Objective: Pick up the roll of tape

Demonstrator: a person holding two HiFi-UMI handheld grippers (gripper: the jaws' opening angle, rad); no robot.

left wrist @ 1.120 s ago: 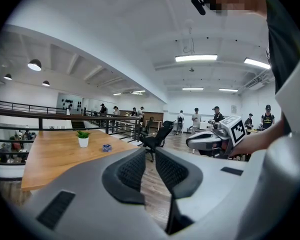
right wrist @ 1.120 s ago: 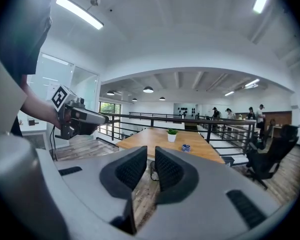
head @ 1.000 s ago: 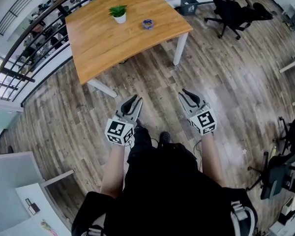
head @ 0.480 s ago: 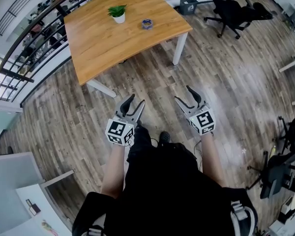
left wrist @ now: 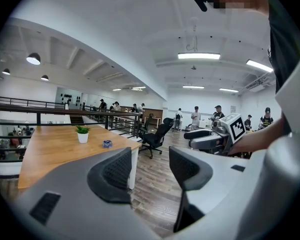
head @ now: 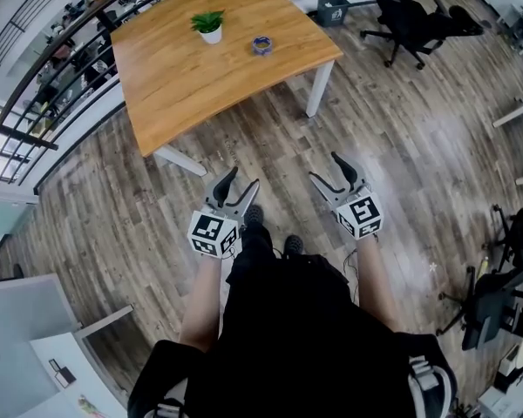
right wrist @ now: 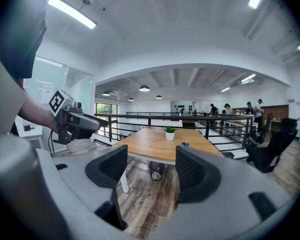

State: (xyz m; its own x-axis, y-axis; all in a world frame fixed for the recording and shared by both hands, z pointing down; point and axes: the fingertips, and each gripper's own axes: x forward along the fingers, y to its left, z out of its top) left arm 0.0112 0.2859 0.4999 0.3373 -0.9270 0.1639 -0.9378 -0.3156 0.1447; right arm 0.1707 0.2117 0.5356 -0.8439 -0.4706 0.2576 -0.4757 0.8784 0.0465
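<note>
A small blue roll of tape lies on the wooden table, right of a potted plant. The tape also shows small and distant in the left gripper view and in the right gripper view. Both grippers hang over the floor in front of the person, far short of the table. My left gripper is open and its jaws have just been opening, with nothing between them. My right gripper is open too, its jaws likewise just widened and empty.
A white table leg stands at the table's near right corner. Black office chairs stand at the right. A black railing runs behind the table. A waste bin sits under the table. Several people stand far off.
Both grippers' jaws have spread from nearly closed to wide apart. The hands have stayed in about the same place over the floor.
</note>
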